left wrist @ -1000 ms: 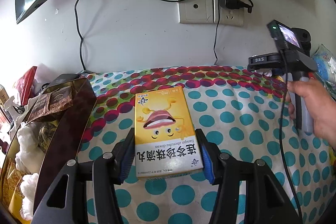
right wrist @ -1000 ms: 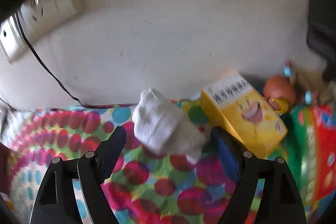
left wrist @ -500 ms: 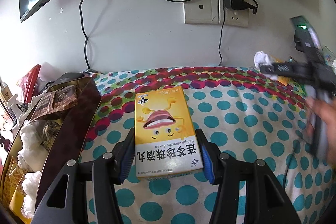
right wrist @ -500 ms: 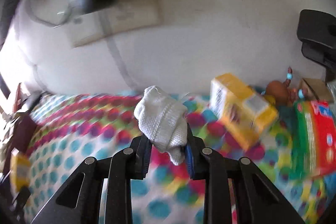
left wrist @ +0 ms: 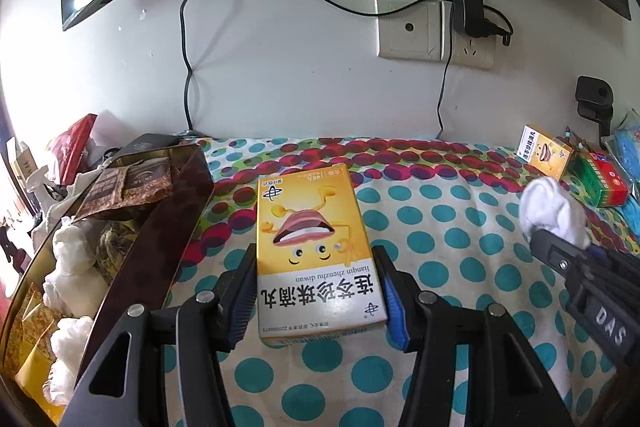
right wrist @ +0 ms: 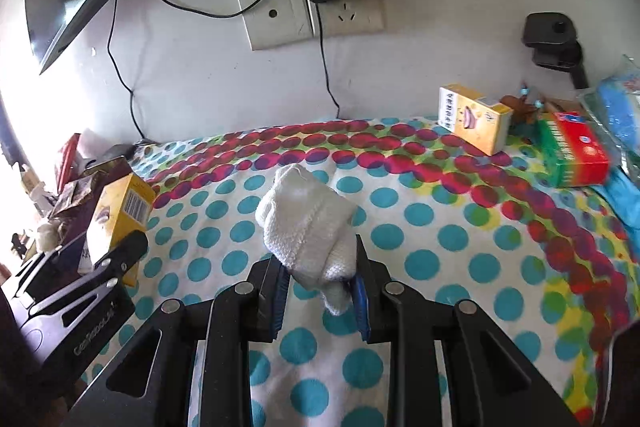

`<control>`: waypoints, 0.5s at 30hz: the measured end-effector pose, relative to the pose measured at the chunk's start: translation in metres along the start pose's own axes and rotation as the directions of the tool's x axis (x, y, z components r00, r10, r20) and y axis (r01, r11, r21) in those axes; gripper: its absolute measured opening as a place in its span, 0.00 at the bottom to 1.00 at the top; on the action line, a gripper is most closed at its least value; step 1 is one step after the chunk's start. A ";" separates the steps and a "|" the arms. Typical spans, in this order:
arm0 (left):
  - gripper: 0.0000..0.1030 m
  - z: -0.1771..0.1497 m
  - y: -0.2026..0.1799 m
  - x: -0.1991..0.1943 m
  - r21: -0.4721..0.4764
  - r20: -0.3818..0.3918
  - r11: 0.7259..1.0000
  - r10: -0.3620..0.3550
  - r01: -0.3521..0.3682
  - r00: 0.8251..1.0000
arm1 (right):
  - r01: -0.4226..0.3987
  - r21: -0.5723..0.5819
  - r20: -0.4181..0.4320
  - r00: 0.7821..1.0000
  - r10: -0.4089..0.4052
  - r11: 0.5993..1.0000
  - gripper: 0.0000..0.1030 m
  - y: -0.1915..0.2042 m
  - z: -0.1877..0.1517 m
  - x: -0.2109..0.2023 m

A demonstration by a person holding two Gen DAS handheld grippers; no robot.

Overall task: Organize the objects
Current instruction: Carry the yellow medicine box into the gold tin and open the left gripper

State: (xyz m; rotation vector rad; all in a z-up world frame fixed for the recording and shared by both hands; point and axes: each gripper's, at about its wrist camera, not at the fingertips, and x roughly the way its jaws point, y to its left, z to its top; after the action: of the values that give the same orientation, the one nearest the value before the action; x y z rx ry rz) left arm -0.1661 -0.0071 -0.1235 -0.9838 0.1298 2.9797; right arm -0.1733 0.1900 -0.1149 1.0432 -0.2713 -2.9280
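Left gripper point(left wrist: 316, 291) clamps a flat yellow cardboard box point(left wrist: 314, 247), blue ribbed pads pressed on both long sides, above the polka-dot cloth point(left wrist: 440, 227). Right gripper point(right wrist: 318, 287) pinched nearly closed on a soft white knit sock point(right wrist: 308, 223), bunched and ribbed, lifted over the cloth. Open tin point(left wrist: 160, 223) of wrappers sits left; a second yellow box point(right wrist: 474, 117) stands far right.

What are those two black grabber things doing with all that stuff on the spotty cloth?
Someone is tidying up, with a grabber in each hand. The left gripper is clamped on a yellow box with a cartoon mouth on it. The right gripper is pinching a rolled white sock. On the left is an open tin that already has packets and white bundles inside. Another yellow box and a red and green box wait by the wall.
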 end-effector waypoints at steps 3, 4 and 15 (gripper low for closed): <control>0.53 0.000 -0.001 0.000 0.003 0.002 1.000 0.009 -0.009 1.000 | 0.028 0.003 -0.009 1.000 -0.028 1.000 0.25 0.000 -0.001 0.002; 0.53 0.000 0.000 0.000 0.001 0.002 1.000 0.011 -0.011 1.000 | 0.030 0.006 -0.018 0.999 -0.030 1.000 0.25 0.001 -0.002 0.005; 0.53 -0.002 0.024 -0.024 -0.038 0.007 0.999 0.037 -0.036 0.999 | 0.035 0.016 -0.084 0.996 -0.033 0.999 0.25 -0.004 -0.005 0.017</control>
State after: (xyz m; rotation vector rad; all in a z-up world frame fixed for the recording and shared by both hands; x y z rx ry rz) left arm -0.1461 -0.0304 -0.1088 -0.9841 0.0928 3.0297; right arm -0.1832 0.1913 -0.1303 1.1808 -0.2807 -2.9073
